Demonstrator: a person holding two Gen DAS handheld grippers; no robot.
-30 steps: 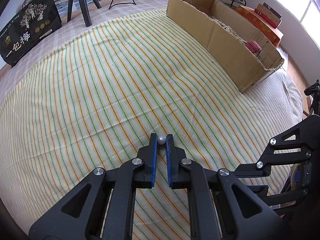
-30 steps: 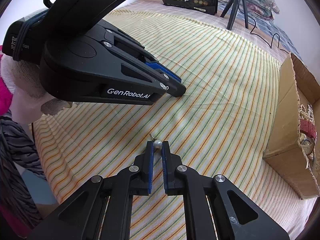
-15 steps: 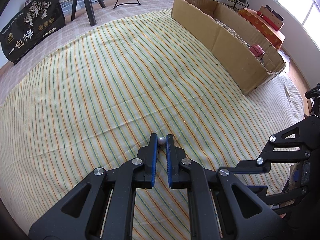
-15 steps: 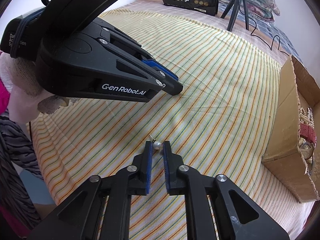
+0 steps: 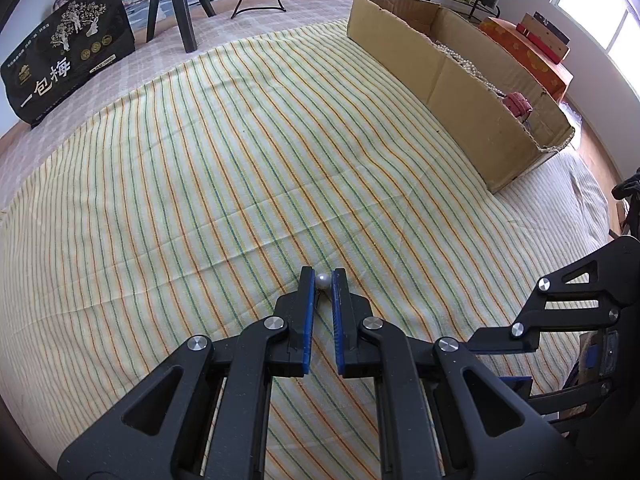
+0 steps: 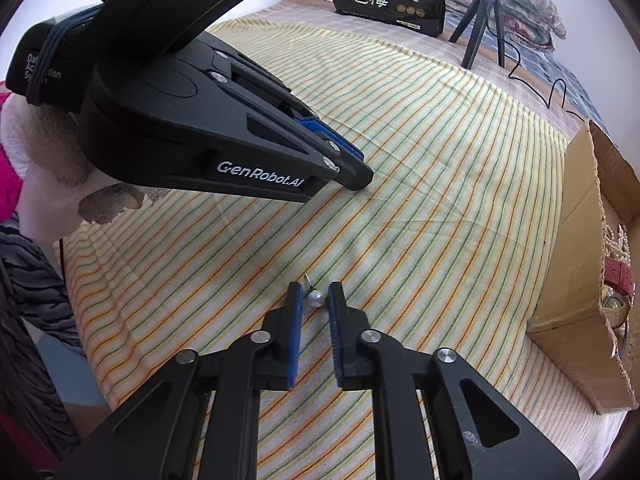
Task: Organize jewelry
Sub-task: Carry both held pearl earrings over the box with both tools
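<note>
striped cotton in yellow, green and orange covers the bed where a person works with two handheld grippers. the left gripper is clamped on a small pearl earring, pinched at the very tips of its blue pads, post pointing down between them. the right gripper has a second pearl earring lying on the cloth between its pads, post tilted up toward the left pad; its jaws are closing, and a sliver of gap shows on each side of the pearl. the cardboard box holding other jewelry stands well apart at the right. likely trouble: a round, smooth pearl can squirt out of such a shallow tip grip, or roll aside as the right pads meet it, then hide among the stripes.
</note>
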